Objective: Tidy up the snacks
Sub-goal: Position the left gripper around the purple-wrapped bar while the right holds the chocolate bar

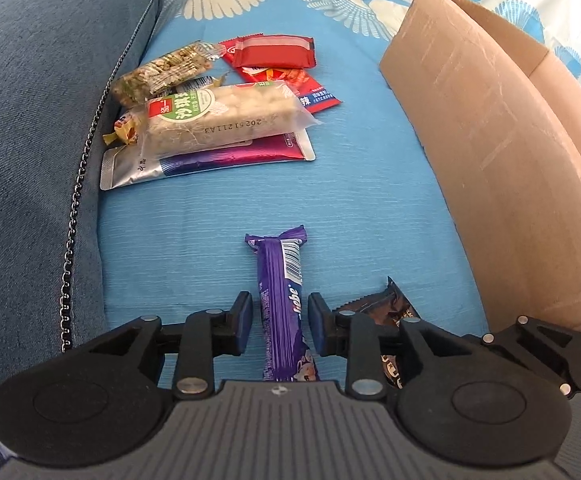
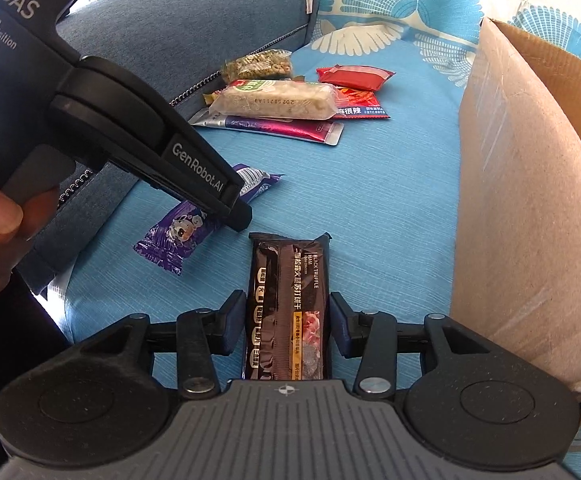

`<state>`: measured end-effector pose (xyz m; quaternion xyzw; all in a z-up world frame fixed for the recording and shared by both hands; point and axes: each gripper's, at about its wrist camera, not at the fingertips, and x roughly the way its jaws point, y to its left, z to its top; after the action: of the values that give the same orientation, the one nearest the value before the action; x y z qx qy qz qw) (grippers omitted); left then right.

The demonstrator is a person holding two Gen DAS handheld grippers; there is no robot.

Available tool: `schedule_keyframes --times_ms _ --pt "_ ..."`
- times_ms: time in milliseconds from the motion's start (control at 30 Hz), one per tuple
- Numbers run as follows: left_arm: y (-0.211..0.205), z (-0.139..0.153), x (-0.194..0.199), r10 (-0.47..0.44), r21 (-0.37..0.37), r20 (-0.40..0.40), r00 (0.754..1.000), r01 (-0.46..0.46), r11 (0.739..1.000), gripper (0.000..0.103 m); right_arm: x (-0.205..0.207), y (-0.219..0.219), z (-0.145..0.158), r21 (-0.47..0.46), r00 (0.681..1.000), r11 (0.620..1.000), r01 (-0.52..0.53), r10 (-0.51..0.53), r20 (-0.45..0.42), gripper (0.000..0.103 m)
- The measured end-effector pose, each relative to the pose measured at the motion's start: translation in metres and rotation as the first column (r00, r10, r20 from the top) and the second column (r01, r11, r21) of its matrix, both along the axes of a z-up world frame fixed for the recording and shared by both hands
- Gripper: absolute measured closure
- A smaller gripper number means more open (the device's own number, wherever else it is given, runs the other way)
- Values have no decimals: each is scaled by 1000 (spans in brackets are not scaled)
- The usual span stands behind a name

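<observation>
A purple snack bar (image 1: 282,304) lies on the blue cloth between the fingers of my left gripper (image 1: 279,326). The pads stand a little apart from its sides, so the gripper is open. It also shows in the right wrist view (image 2: 178,236), partly under the left gripper's body (image 2: 138,128). A black truffle-ham cracker pack (image 2: 286,312) lies between the fingers of my right gripper (image 2: 286,326), which is open with small gaps on both sides. Its end shows in the left wrist view (image 1: 390,308).
A pile of snacks (image 1: 210,112) lies farther off by the blue sofa arm (image 1: 42,120): a nut bar, a white puffed-rice bar, red packs, a purple-silver pouch. An open cardboard box (image 1: 490,152) stands on the right, also in the right wrist view (image 2: 530,200).
</observation>
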<state>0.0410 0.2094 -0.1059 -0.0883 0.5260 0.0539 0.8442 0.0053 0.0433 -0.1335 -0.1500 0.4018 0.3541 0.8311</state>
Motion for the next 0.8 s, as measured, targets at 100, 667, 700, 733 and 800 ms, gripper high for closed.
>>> schedule_keyframes --times_ms 100,667,700,733,800 --pt "-1 1 0 -3 5 -1 1000 3 1000 68 0 0 0 -2 1000 1000 0 0 2 56" --pt "-1 0 0 -6 9 -2 1000 6 1000 66 -2 0 0 -6 1000 1000 -3 3 8 55" --pt "-1 0 0 -6 9 -2 1000 6 1000 66 -2 0 0 -6 1000 1000 -3 3 7 55" --pt "-1 0 0 -6 9 -2 1000 6 1000 66 -2 0 0 -6 1000 1000 -3 3 8 55" --pt "-1 0 0 -5 8 -2 1000 5 1000 66 -2 0 0 -6 1000 1000 -4 4 8 55"
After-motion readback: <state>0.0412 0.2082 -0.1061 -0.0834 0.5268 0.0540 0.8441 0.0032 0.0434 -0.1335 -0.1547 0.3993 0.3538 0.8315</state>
